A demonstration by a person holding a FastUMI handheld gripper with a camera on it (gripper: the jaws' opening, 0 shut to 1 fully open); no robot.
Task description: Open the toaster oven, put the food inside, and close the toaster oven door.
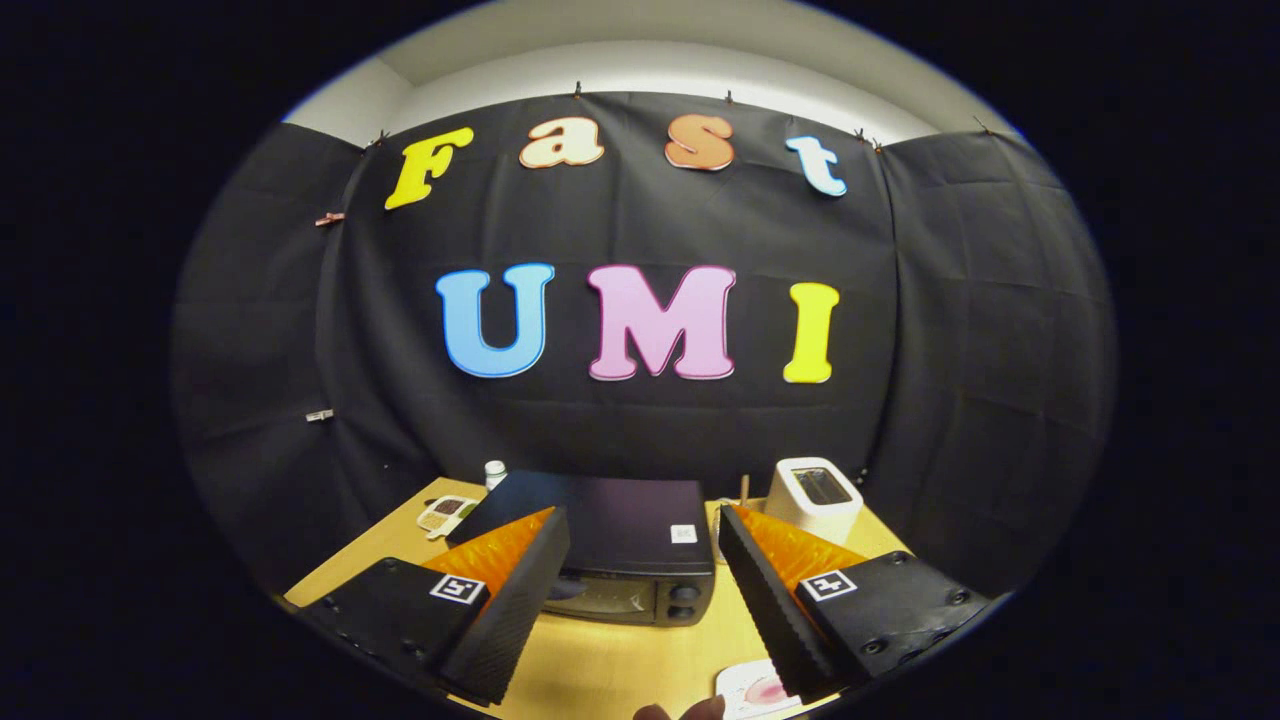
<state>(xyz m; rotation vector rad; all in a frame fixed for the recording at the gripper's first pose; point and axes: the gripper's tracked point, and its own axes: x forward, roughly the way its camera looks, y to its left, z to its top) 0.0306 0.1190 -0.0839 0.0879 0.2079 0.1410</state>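
Note:
A black toaster oven stands on the wooden table, just beyond my fingers and seen from above; its door faces me and looks closed, with two knobs at its right. My gripper is open, held high, with nothing between the fingers. A small white plate with pinkish food lies on the table near me, partly hidden under the right finger.
A white pop-up toaster stands to the right of the oven at the back. Left of the oven lie a small white bottle and a flat packet. A fingertip of a person shows beside the plate.

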